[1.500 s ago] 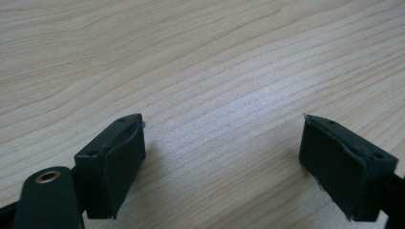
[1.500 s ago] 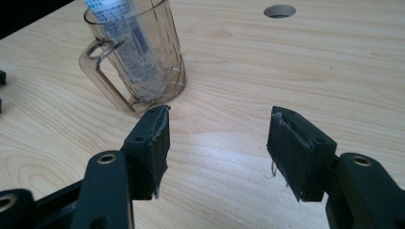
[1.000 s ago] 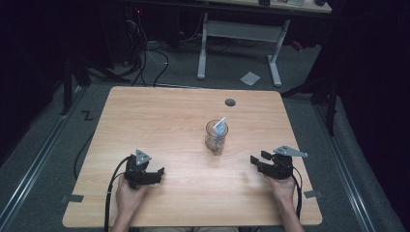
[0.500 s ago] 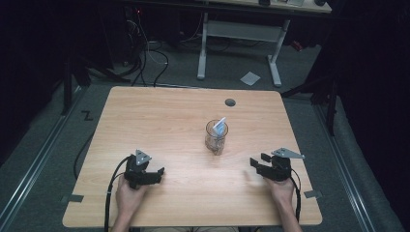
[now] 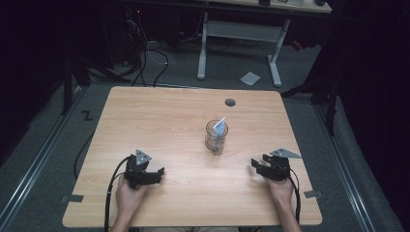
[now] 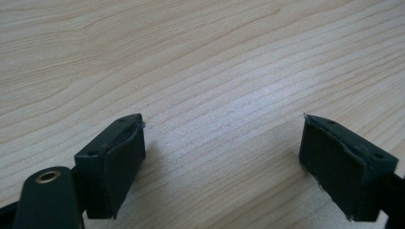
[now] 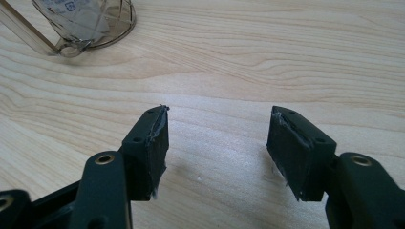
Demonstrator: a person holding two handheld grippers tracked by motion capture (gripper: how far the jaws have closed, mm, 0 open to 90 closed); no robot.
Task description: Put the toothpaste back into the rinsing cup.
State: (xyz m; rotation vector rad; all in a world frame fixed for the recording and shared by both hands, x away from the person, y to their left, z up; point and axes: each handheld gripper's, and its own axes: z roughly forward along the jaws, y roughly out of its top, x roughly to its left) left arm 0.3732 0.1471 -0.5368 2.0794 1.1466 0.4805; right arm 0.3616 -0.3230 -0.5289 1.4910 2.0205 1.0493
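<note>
Clear glass cup (image 5: 215, 138) with a paper packet (image 5: 220, 125) inside, mid-table (image 5: 154, 121): probably light, rigid, slick, breakable. Best taken low around the wall. Right gripper (image 5: 258, 166) just widened, empty; left gripper (image 5: 155, 174) agape, empty.

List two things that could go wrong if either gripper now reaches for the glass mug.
1. The mug is clear glass with a white packet sticking out; a bump from the open right gripper might tip it over.
2. Its handle is thin, so the open left gripper could slip off it.
</note>
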